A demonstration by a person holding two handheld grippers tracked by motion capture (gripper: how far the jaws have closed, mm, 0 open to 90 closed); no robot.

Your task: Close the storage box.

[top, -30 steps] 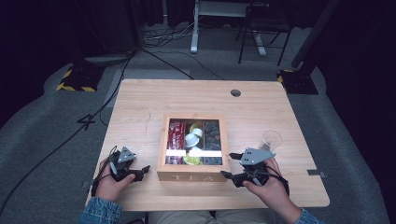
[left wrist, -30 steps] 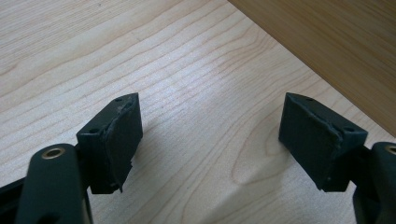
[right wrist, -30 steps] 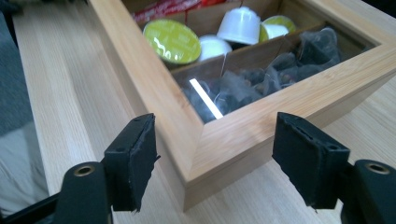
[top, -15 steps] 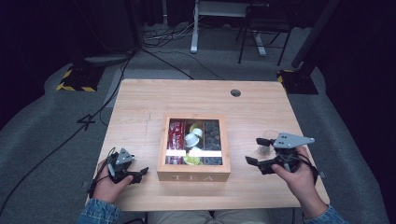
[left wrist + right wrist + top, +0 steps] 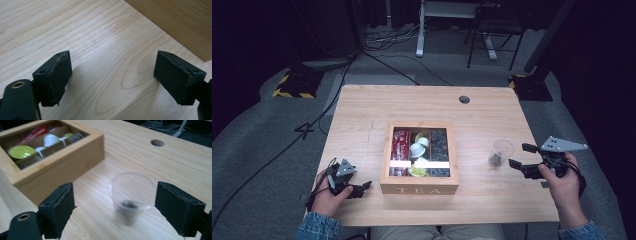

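A pale wooden table (image 5: 362,110) carries a wooden tea box (image 5: 419,186) and a clear plastic cup (image 5: 500,152).

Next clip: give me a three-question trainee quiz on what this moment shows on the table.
1. True or false: the right gripper is closed on the clear cup.
2. Which thing stands nearest the left gripper? A) the clear cup B) the wooden tea box C) the table's cable hole
3. Fill in: the clear cup stands upright on the table with something dark in its ____.

Key
1. False: its jaws stand wide, just beside the cup, not touching it.
2. B
3. bottom
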